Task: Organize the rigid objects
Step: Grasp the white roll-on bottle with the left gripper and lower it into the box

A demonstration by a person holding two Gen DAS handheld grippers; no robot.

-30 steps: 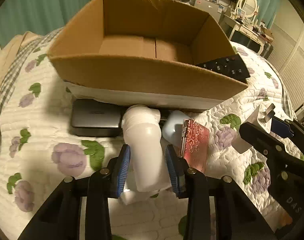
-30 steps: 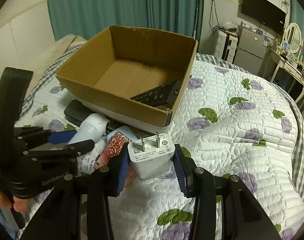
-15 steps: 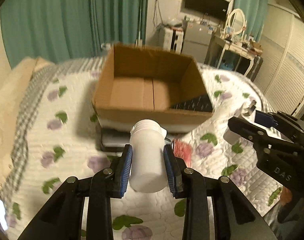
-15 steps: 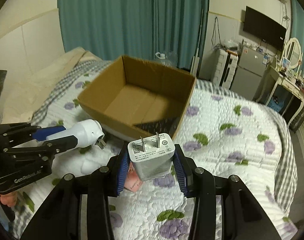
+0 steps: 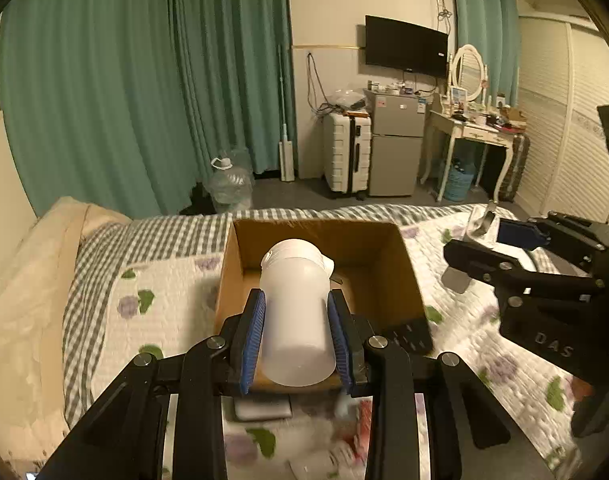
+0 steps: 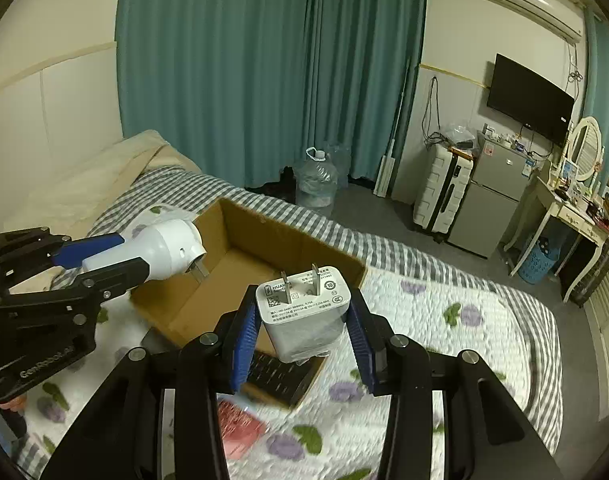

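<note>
My left gripper is shut on a white cylindrical plug device, held above the open cardboard box on the bed. It also shows in the right wrist view, prong end over the box. My right gripper is shut on a white charger with two prongs up, held above the box's near corner; this gripper shows at the right of the left wrist view. A black remote lies in the box.
A red patterned item and a grey flat device lie on the floral quilt in front of the box. Beyond the bed are a water jug, suitcase, fridge and dressing table.
Both grippers rose higher with their objects and moved toward the box; the plug device and the charger now hang above it, well off the quilt.
</note>
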